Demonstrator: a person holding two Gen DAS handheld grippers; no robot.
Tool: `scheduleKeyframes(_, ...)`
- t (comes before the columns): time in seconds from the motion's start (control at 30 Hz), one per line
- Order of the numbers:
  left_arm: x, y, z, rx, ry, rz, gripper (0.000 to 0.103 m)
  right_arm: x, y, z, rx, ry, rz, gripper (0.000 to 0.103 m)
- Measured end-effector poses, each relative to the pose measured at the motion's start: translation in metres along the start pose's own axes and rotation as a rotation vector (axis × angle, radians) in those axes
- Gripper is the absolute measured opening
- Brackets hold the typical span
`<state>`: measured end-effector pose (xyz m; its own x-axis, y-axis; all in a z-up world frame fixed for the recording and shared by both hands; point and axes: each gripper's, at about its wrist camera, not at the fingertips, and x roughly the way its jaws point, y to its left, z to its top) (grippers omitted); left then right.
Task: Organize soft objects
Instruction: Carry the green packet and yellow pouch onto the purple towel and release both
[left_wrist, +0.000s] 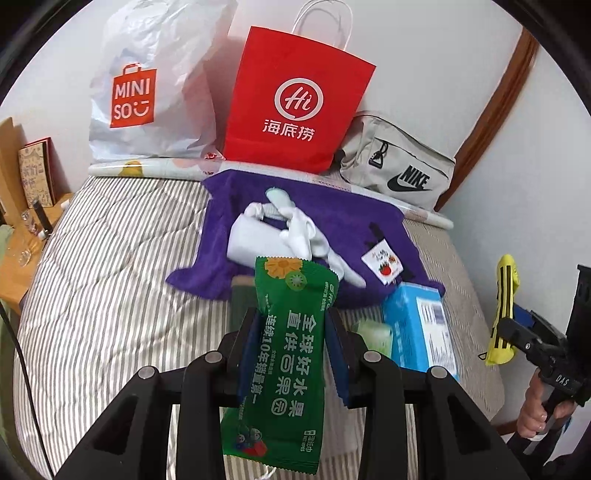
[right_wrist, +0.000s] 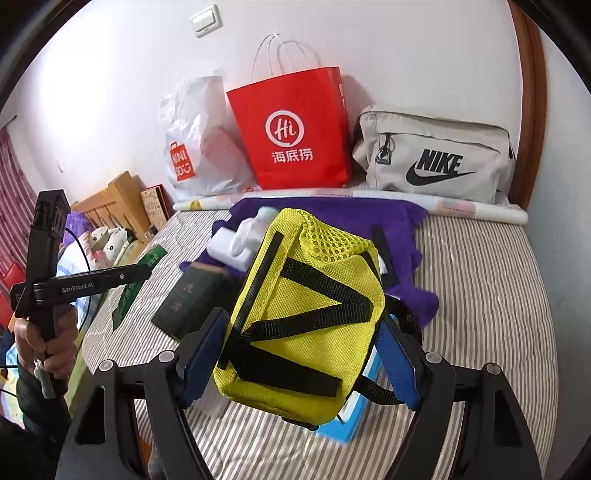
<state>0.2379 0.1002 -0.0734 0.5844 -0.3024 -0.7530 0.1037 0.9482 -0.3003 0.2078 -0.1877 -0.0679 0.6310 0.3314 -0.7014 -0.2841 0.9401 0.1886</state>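
I'm looking over a bed with a grey-and-white striped quilt (left_wrist: 110, 258), the biggest thing in both views. Along the wall at its far edge stand a white Miniso plastic bag (left_wrist: 147, 85), a red paper bag (left_wrist: 295, 103) with white handles, and a grey Nike pouch (right_wrist: 436, 155), side by side. In front of them a purple towel (left_wrist: 332, 214) lies spread on the quilt, with a knotted bundle of white cloth (left_wrist: 266, 236) lying on it. Near the towel's near edge lies a light blue box (left_wrist: 417, 328), partly over a small pale green packet (left_wrist: 373, 332), and in the right wrist view a dark green booklet (right_wrist: 192, 299) lies flat on the stripes at the towel's left edge. My right gripper (right_wrist: 303, 350) has its blue pads wide apart and clamped on either side of a yellow mesh pouch (right_wrist: 306, 314) with black straps, held up off the bed. My left gripper (left_wrist: 291, 350) has its fingers drawn in close, pinching a green wet-wipes packet (left_wrist: 288, 354) by its long sides, the packet standing up between them above the quilt. A hand (right_wrist: 40, 350) grips the left tool's handle.
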Motion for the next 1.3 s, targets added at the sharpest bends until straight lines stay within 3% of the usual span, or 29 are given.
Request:
scheduleKeyframes(0.4, 0.052, 0.007, 0.053, -0.055, 0.024, -0.045, 0.033, 0.048, -0.027, 0.037, -0.003, 0.002, 0.001, 0.078)
scheduleKeyframes(0.73, 0.092, 0.010, 0.093, -0.051, 0.029, -0.030, 0.033, 0.089, -0.039, 0.057, -0.026, 0.025, -0.007, 0.078)
scheduleKeyframes(1.3, 0.156, 0.024, 0.118, -0.105, 0.078, -0.048, 0.033, 0.157, -0.050, 0.072, -0.067, 0.113, -0.025, 0.078)
